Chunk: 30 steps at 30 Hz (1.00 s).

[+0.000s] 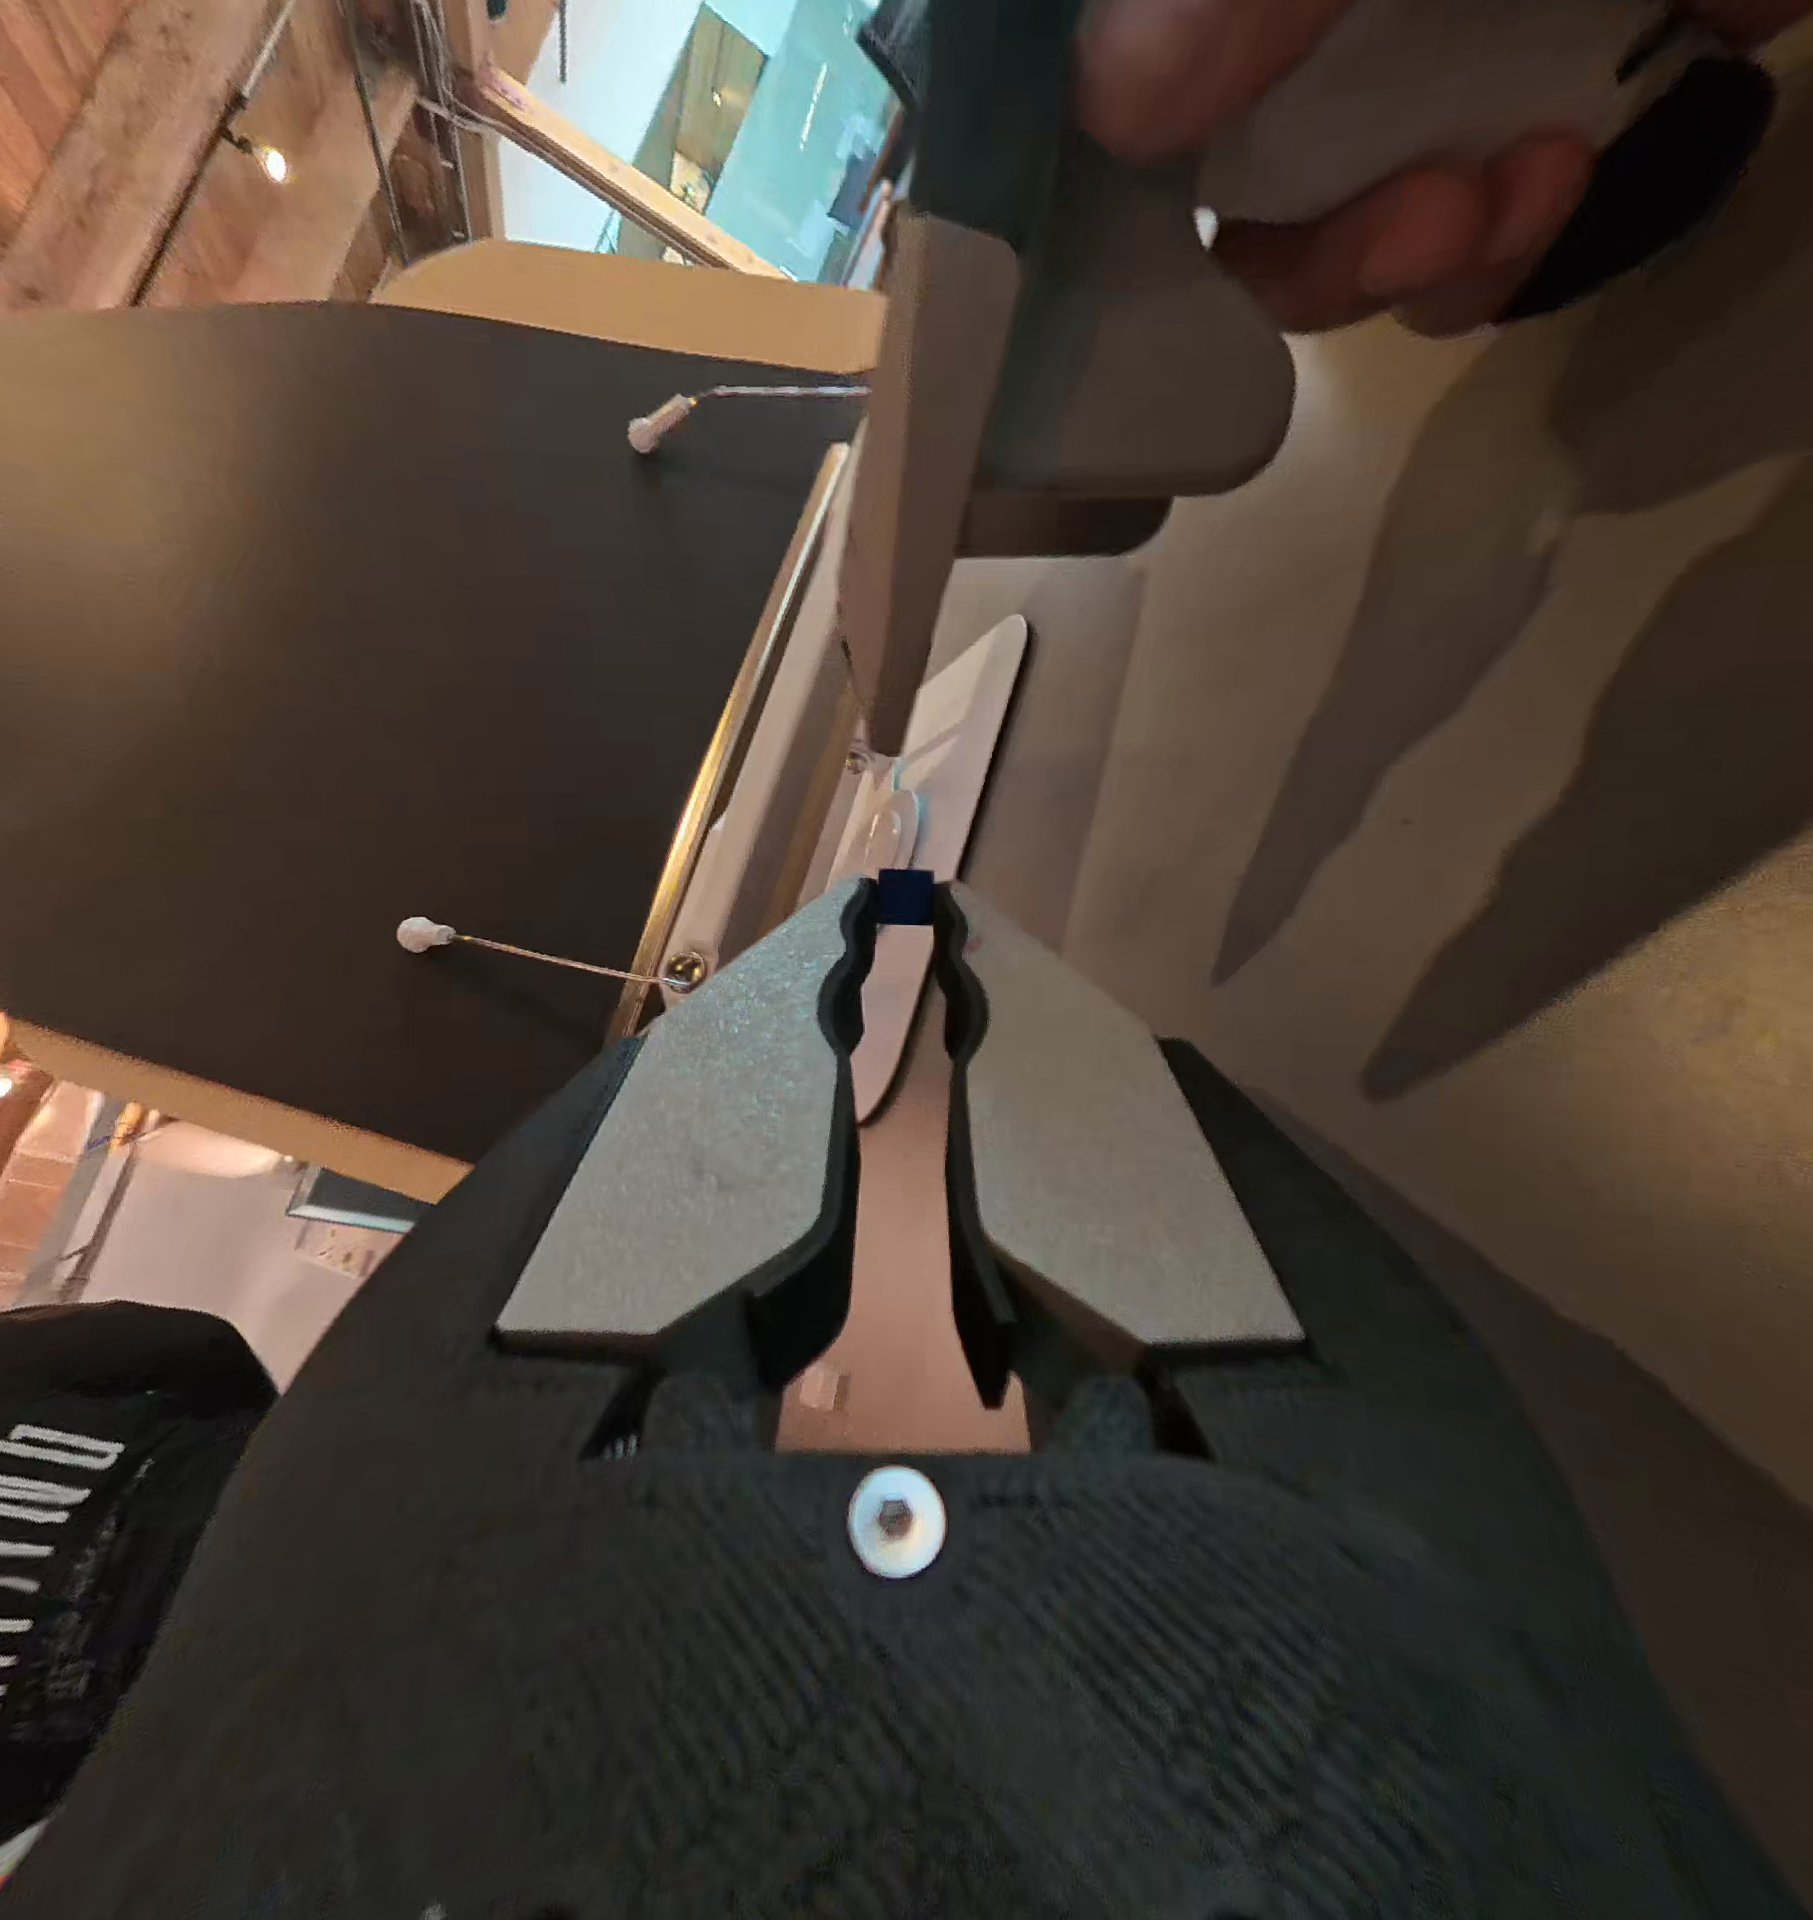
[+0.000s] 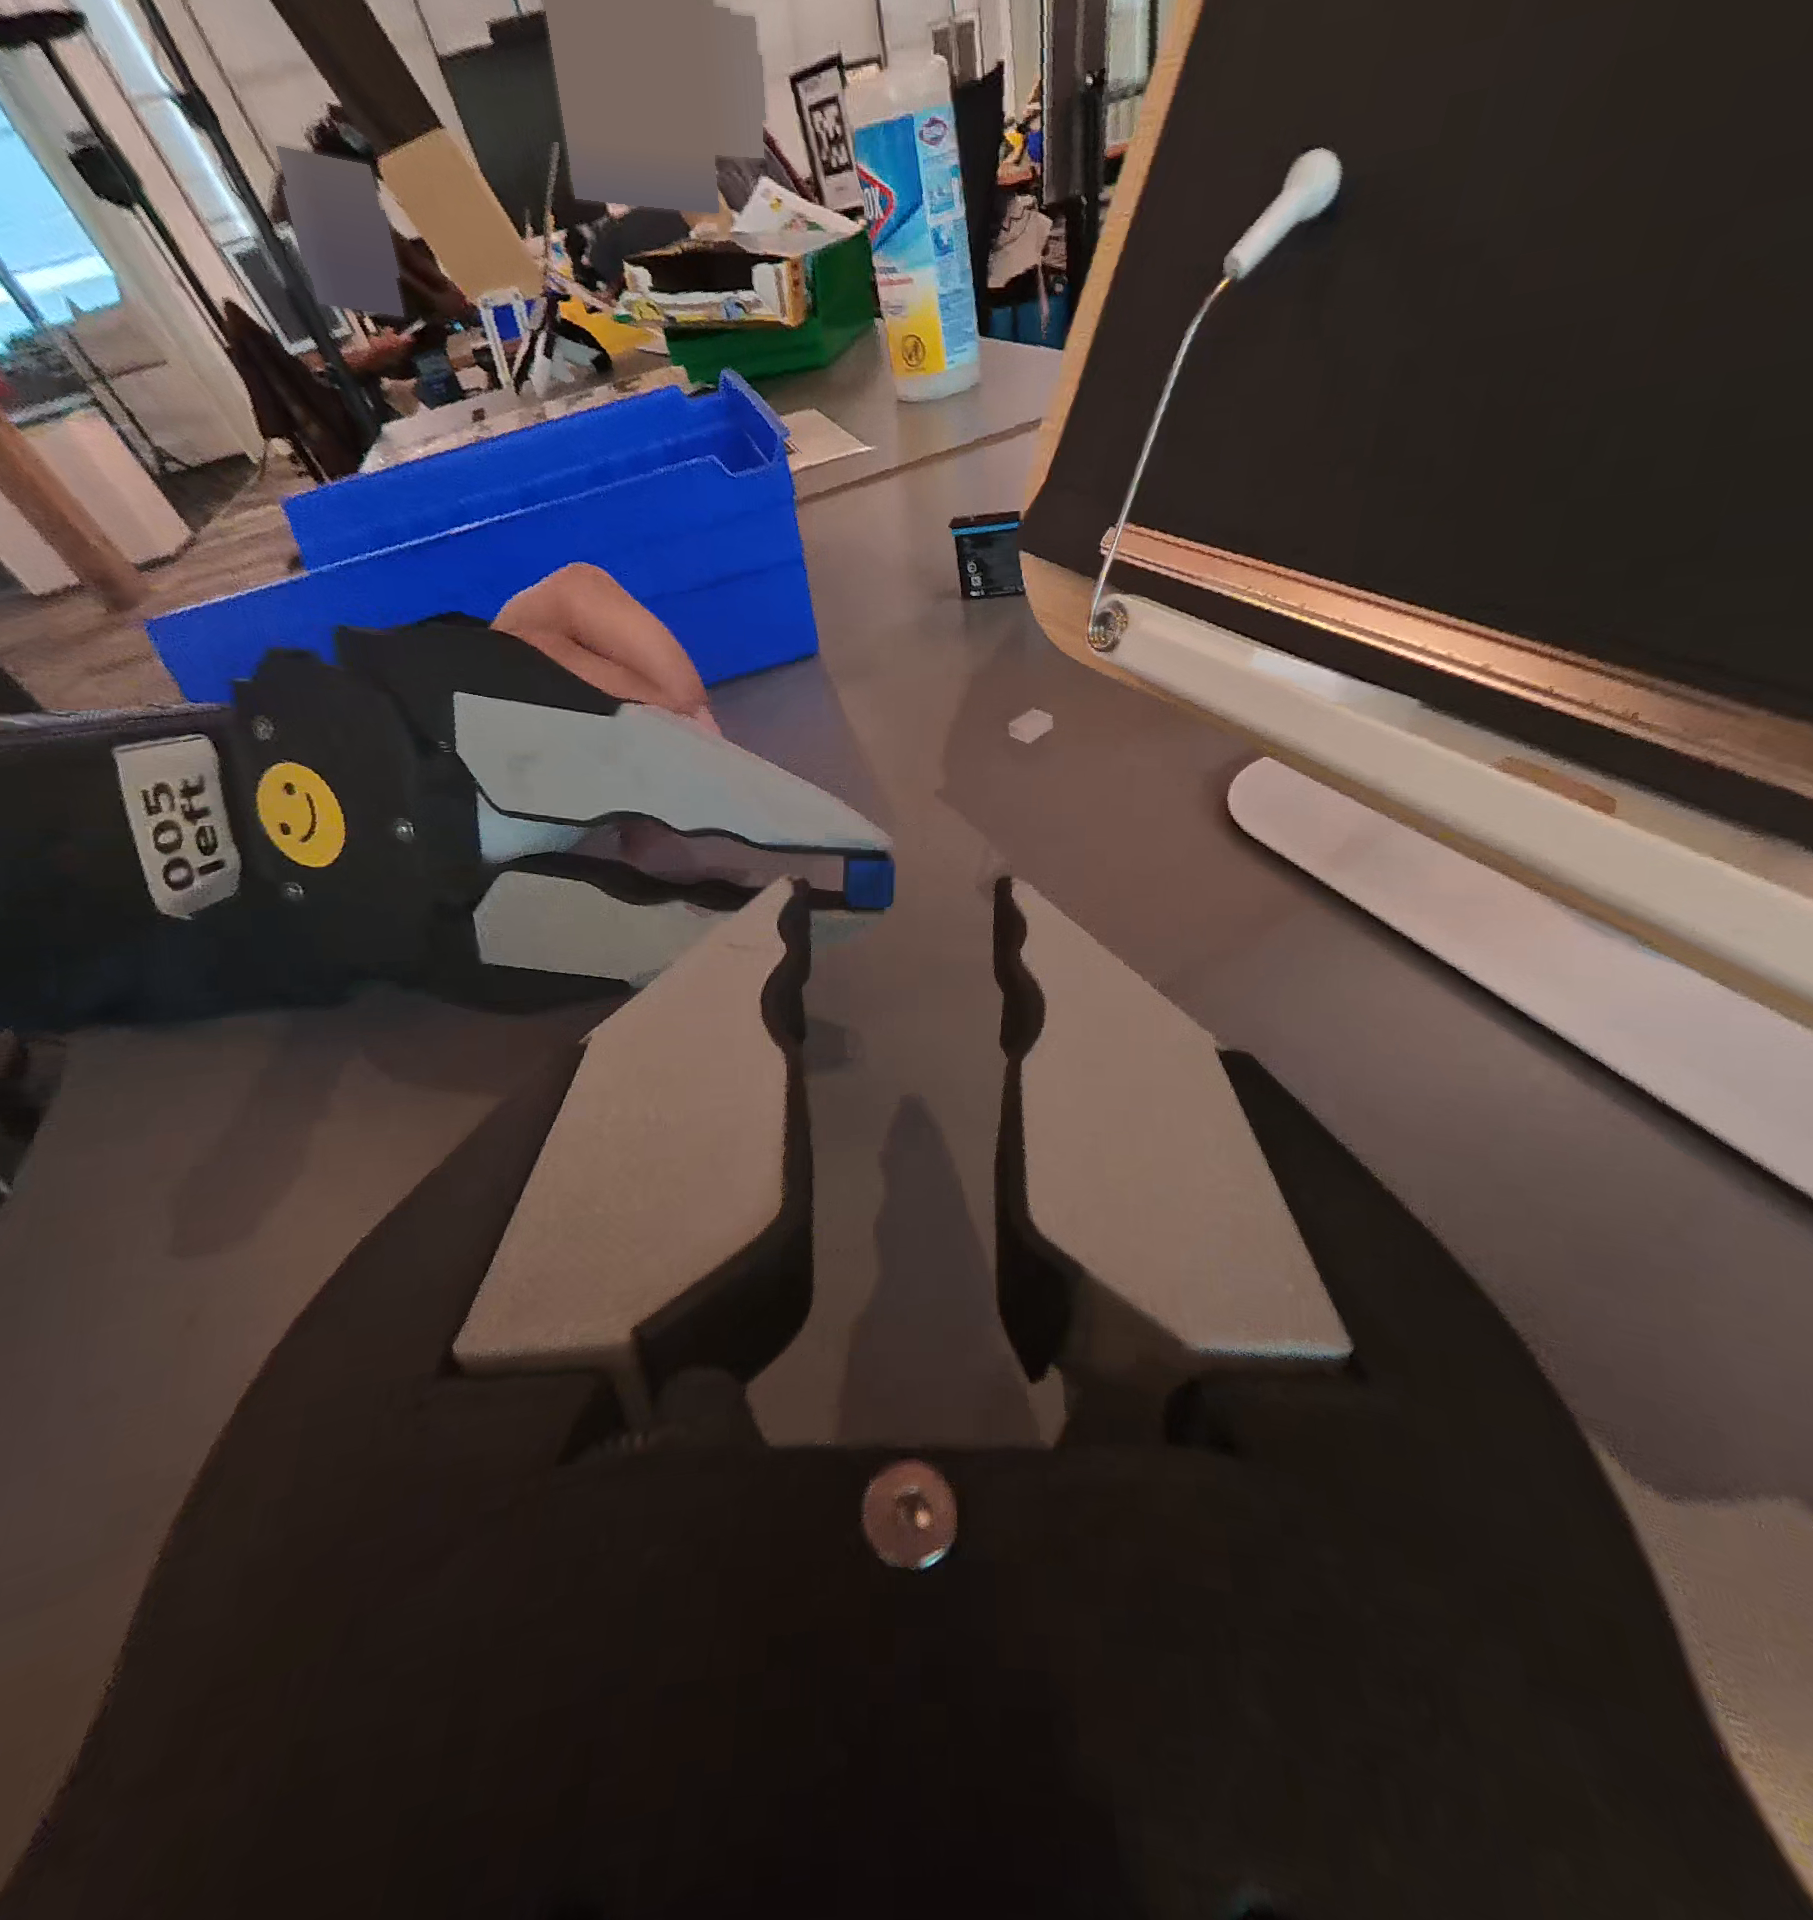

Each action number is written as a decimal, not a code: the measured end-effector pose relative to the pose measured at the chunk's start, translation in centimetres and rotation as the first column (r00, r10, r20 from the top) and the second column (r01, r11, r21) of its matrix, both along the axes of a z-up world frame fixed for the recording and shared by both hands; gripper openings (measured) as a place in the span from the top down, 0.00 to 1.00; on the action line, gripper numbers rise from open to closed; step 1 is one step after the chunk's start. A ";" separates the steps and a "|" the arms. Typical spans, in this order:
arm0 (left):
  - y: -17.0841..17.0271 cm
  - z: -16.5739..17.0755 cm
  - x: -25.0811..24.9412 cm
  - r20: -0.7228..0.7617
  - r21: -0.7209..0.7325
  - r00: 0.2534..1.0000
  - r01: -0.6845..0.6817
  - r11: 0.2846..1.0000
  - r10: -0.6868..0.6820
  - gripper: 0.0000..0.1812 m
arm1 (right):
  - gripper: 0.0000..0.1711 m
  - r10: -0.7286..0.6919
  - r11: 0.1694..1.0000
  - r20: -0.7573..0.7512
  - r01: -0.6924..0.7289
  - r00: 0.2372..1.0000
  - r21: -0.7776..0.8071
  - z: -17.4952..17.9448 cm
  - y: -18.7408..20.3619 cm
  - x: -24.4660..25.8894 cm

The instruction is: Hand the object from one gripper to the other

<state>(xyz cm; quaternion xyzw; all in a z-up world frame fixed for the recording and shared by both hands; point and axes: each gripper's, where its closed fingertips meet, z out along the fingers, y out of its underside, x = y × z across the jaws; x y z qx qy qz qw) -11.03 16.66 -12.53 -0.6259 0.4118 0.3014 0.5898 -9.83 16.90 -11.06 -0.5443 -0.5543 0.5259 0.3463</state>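
Observation:
A small blue cube (image 1: pixel 904 898) is pinched between the tips of my left gripper (image 1: pixel 903 902). In the right wrist view the same cube (image 2: pixel 868 881) shows at the tip of the left gripper, which reaches in from the left above the grey table (image 2: pixel 1297 1143). My right gripper (image 2: pixel 897 891) is open and empty, its left fingertip (image 2: pixel 790 904) just beside the cube. In the left wrist view the right gripper's finger (image 1: pixel 912 499) hangs in from above, blurred, with a hand (image 1: pixel 1401 208) on its handle.
A black board with a wooden rim (image 2: pixel 1504 312) and a white base (image 2: pixel 1504 883) stands at the right. A blue bin (image 2: pixel 528 561), a small black box (image 2: pixel 988 556), a white bottle (image 2: pixel 923 239) and a green bin (image 2: pixel 777 312) sit behind. The grippers are tip to tip, or close to it.

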 end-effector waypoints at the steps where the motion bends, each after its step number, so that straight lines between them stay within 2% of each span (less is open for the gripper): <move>1: -0.2 0.4 0.1 0.023 0.010 1.000 0.006 1.000 -0.007 0.96 | 0.82 0.013 1.000 -0.007 -0.013 1.000 -0.020 0.1 -0.2 0.0; 8: -0.8 0.5 0.9 0.027 0.018 0.999 0.031 0.999 -0.031 0.95 | 0.84 0.073 0.996 0.003 -0.073 0.997 -0.058 -0.1 -2.0 -0.4; 12: -1.3 1.0 0.8 0.045 0.033 0.998 0.034 0.999 -0.035 0.95 | 0.86 0.062 0.996 0.017 -0.061 0.998 -0.067 -0.3 -2.6 -0.9; 17: -2.0 1.5 1.9 0.023 0.064 0.995 0.091 0.994 -0.093 0.95 | 0.95 0.124 0.987 -0.001 -0.124 0.992 -0.101 -0.2 -3.7 -0.7; 22: -2.1 1.3 2.1 0.043 0.052 0.994 0.096 0.994 -0.098 0.95 | 0.96 0.130 0.986 0.018 -0.128 0.991 -0.106 -0.3 -3.8 -0.6; 25: -1.8 1.0 1.8 0.134 0.014 0.987 0.086 0.996 -0.087 0.95 | 0.97 0.068 0.998 0.047 -0.068 0.997 -0.008 -0.6 -2.7 -0.5; 27: -1.7 0.5 1.6 0.259 -0.042 0.961 0.110 0.993 -0.095 0.94 | 0.97 -0.011 0.993 0.066 0.003 0.998 0.116 -0.8 -1.3 -0.2; 30: -1.7 0.0 1.2 0.426 -0.126 0.900 0.161 0.979 -0.093 0.95 | 0.97 -0.154 0.909 0.081 0.109 0.985 0.402 -0.9 1.0 0.6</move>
